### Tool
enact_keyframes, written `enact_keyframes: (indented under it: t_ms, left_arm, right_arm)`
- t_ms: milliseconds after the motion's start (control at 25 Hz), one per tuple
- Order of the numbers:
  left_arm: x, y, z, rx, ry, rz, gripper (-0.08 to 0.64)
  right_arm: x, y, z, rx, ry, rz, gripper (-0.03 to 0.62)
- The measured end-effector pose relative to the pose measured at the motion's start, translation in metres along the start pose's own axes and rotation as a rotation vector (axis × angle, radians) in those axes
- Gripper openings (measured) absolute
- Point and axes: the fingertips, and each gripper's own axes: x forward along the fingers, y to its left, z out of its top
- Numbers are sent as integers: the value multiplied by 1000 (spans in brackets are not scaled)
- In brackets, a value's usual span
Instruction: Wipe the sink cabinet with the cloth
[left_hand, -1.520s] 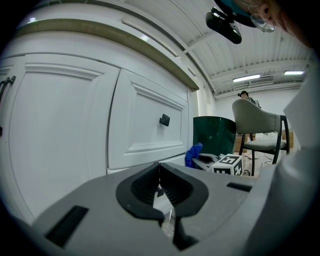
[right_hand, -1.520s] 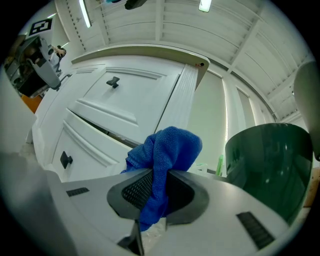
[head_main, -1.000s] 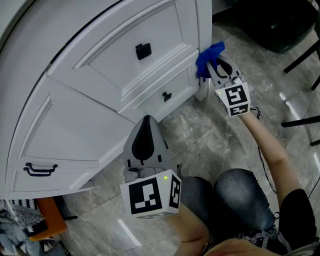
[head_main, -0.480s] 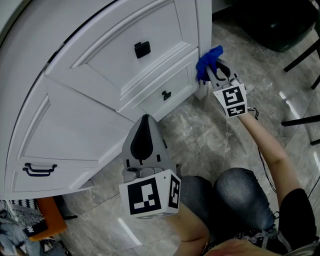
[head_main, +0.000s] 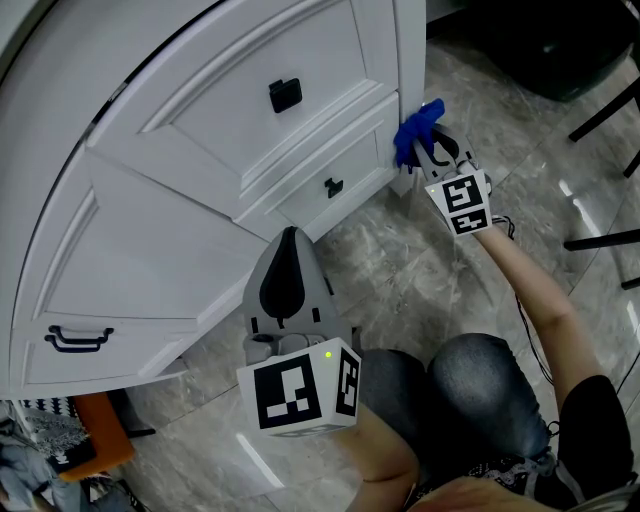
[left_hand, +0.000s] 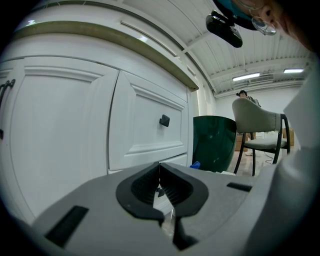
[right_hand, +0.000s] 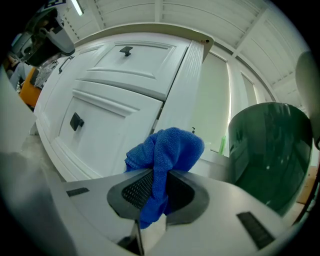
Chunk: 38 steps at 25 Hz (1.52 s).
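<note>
Nearest you, your left gripper (head_main: 290, 245) hung with its jaws closed together and empty before the white sink cabinet (head_main: 200, 190), while farther out your right gripper (right_hand: 157, 181) pinched the blue cloth (right_hand: 167, 150) against the cabinet's corner post, a dark green bin (right_hand: 270, 150) beyond.

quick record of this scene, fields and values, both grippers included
left gripper: shut, empty, held low in front of the sink cabinet
right gripper: shut on the blue cloth
cloth position: against the corner post, beside the lower drawer
nearby: dark green bin past that corner
</note>
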Motion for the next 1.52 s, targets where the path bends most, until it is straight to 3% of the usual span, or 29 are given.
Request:
enact_keyframes:
  t_ms: [880,1240,1520]
  left_arm:
    - [-2,4,-1,20,9,16,6]
    - [-1,1,2,13,-5,13,6]
    - [1,-2,2,14,-4,9,6]
  right_arm:
    - [9,24,-74,19,170,28,75]
    - [14,40,-113,67,280,98,75]
    - [18,45,-127,63,298,112,75]
